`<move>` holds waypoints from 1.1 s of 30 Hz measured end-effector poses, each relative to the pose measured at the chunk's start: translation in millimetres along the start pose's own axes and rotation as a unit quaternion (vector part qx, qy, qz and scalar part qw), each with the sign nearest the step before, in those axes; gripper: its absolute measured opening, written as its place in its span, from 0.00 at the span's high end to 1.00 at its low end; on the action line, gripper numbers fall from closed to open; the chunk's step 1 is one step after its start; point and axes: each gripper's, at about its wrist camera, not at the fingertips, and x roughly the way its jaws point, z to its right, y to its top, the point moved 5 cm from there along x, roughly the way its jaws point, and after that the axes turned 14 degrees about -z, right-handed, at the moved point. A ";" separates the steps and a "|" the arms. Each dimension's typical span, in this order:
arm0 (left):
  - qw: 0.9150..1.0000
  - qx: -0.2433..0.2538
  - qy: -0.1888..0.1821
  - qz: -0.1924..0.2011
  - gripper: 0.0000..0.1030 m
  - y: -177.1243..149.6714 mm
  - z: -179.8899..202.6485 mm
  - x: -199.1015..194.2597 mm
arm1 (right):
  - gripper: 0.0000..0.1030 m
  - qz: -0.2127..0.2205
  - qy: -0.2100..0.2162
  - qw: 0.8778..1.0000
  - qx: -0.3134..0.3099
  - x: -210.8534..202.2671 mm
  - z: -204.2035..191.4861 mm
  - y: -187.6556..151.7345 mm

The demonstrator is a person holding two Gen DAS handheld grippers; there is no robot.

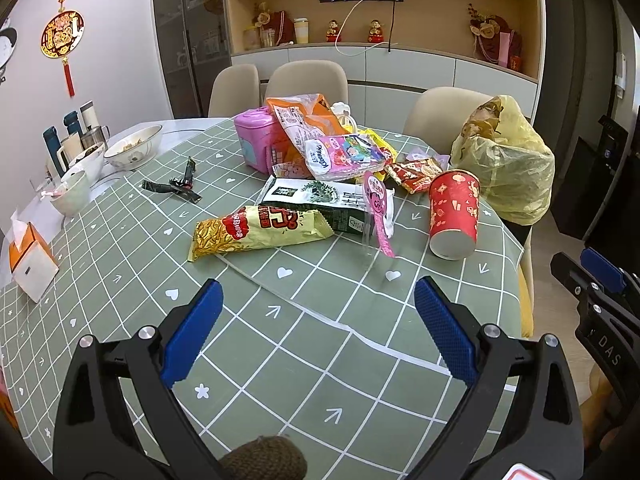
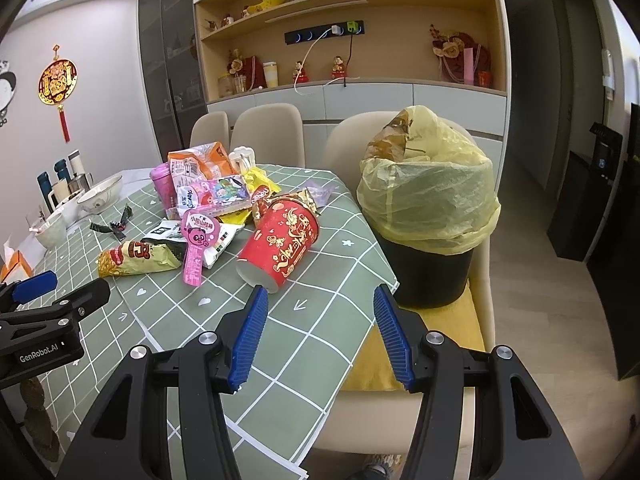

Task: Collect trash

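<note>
- Red paper cup (image 2: 279, 243), tipped on its side on the green checked tablecloth (image 2: 320, 336), pale base end toward the cameras, open mouth pointing away toward the far chairs.
- Long axis of the cup running near-to-far, slightly slanted, so the base end comes first for any approach.
- Right gripper (image 2: 320, 336) hovering just short of the cup, blue pads spread wide, nothing between them; left pad tip almost level with the cup's base, cup lying ahead and slightly left of the gap.
- Left gripper (image 1: 320, 328) also spread wide and empty, farther from the cup, which lies ahead and well to its right (image 1: 454, 216).
- By judgement, right gripper the nearer one for the cup; a small shift left and forward would bring the pads either side of the cup's round body.
- Left of the cup: pink tag with a cartoon face (image 2: 198, 248), dark seaweed packet (image 1: 316, 204), yellow snack bag (image 1: 260, 232) lying crosswise.
- Behind the cup: heap of more wrappers, a tissue pack (image 1: 340, 156), an orange bag (image 1: 304, 120), a pink box (image 1: 256, 140).
- Right of the cup, off the table edge: black bin with yellow liner (image 2: 432, 216) standing on a chair seat, already holding brown paper.
- Far left of the cup: black wrapper scraps (image 1: 176, 186), bowls (image 1: 134, 148), a tissue box (image 1: 32, 256).
</note>
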 end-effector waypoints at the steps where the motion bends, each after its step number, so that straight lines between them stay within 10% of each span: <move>1: 1.000 0.000 0.000 0.000 0.11 0.1 0.2 -0.2 | 0.49 0.000 0.000 1.000 0.000 -0.3 0.4 0.0; 33: 1.000 0.005 -0.002 0.012 0.11 1.7 2.2 -6.1 | 0.49 0.005 -0.002 1.000 0.001 -3.8 1.1 2.2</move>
